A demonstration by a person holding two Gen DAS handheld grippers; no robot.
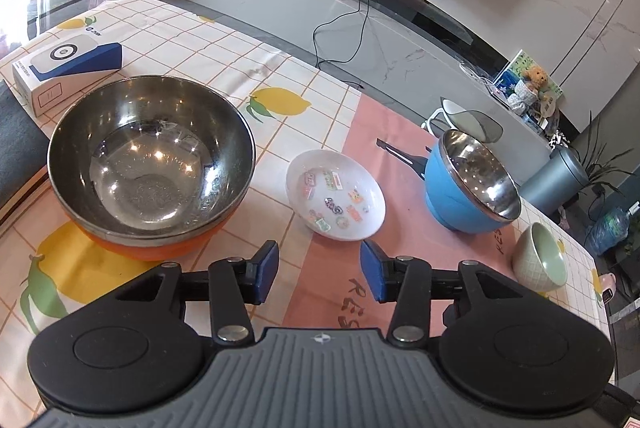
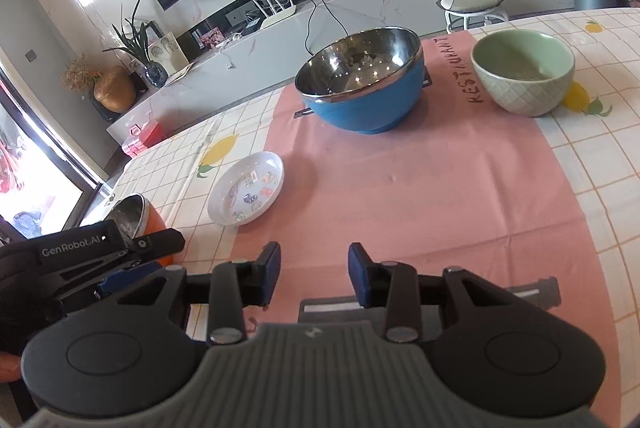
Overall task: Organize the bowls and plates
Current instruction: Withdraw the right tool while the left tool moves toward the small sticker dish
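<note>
My left gripper (image 1: 319, 270) is open, with nothing between its blue pads. It hovers just short of a small white plate (image 1: 335, 195) printed with coloured stickers. A large steel bowl with an orange shell (image 1: 152, 164) stands to its left. A blue-shelled steel bowl (image 1: 472, 184) and a pale green ceramic bowl (image 1: 540, 262) stand to the right. My right gripper (image 2: 313, 270) is open and empty over the pink mat (image 2: 440, 196). In that view lie the white plate (image 2: 247, 193), the blue bowl (image 2: 362, 86), the green bowl (image 2: 523, 70) and the orange bowl (image 2: 136, 218).
A white and blue carton (image 1: 64, 66) lies at the table's far left. The left gripper's body (image 2: 100, 260) shows at the lower left of the right wrist view. A black utensil (image 1: 402, 156) lies behind the blue bowl. A stool (image 2: 476, 2) stands beyond the far edge.
</note>
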